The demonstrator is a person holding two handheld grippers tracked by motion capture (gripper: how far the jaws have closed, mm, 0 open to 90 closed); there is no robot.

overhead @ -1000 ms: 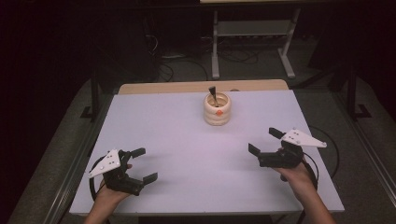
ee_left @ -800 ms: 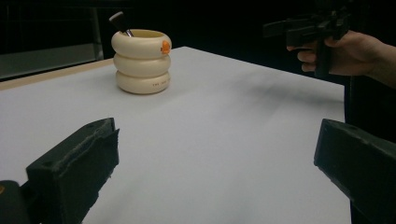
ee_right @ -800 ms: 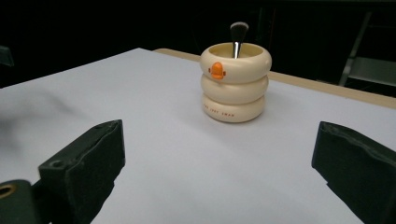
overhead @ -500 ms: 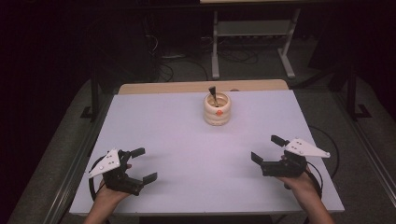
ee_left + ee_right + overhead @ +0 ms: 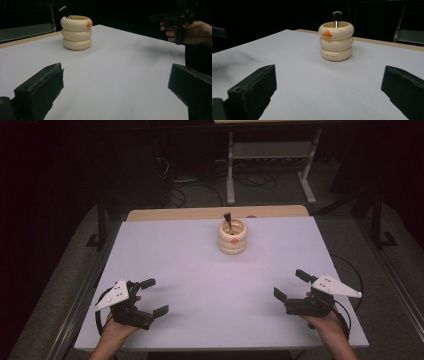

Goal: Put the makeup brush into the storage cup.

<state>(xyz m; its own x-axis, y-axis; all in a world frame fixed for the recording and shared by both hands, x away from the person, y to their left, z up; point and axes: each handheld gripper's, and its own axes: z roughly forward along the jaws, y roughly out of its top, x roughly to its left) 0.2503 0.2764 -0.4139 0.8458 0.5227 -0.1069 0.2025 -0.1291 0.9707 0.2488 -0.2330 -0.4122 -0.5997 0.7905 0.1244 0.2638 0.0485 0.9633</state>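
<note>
We hold left gripper (image 5: 148,296) and right gripper (image 5: 290,285) wide open, empty, low near table (image 5: 165,250) front edge. Cream ringed cup (image 5: 232,237) with dark-handled brush (image 5: 227,219) stands far back, middle. We think: reach slow, jaws each side, no bump.

Smooth matt white table (image 5: 200,270), glossy cream ringed holder (image 5: 336,41), matt black gripper (image 5: 152,296)

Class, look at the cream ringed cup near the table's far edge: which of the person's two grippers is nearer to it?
Right, slightly. The right gripper sits near and right of the cup; the left gripper lies farther off, near and left.
</note>
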